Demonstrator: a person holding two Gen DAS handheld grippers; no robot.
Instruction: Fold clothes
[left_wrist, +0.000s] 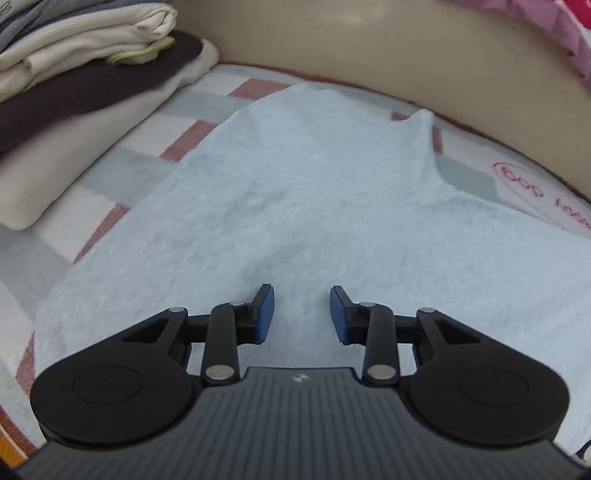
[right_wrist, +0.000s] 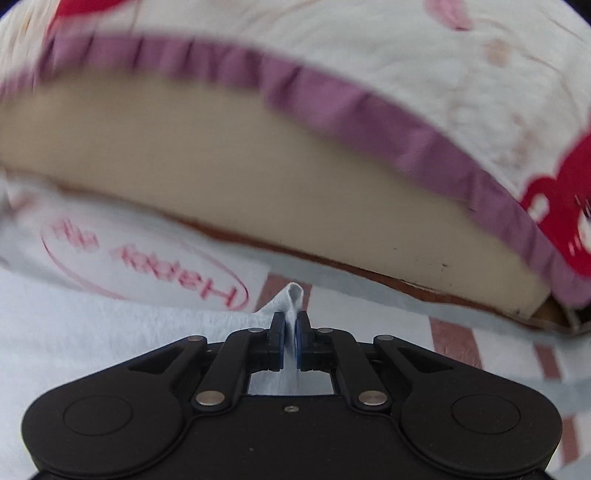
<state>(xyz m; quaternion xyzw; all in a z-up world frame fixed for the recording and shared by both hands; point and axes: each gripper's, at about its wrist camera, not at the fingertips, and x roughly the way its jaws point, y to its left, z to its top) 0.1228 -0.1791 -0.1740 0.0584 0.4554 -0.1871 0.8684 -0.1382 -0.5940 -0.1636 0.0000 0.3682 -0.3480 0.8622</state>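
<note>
Now pale blue garment pinched between right fingers

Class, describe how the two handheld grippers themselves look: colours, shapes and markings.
Both the left gripper and the right gripper are matte black, with round side housings, silver pivot pins and blue-padded fingers. The left has a ribbed grey body with a small pale logo.

A checked bedsheet in white, grey-green and dusky pink covers the surface, printed with a red oval logo; beyond it, a beige headboard; above, a purple-frilled pillow.
</note>
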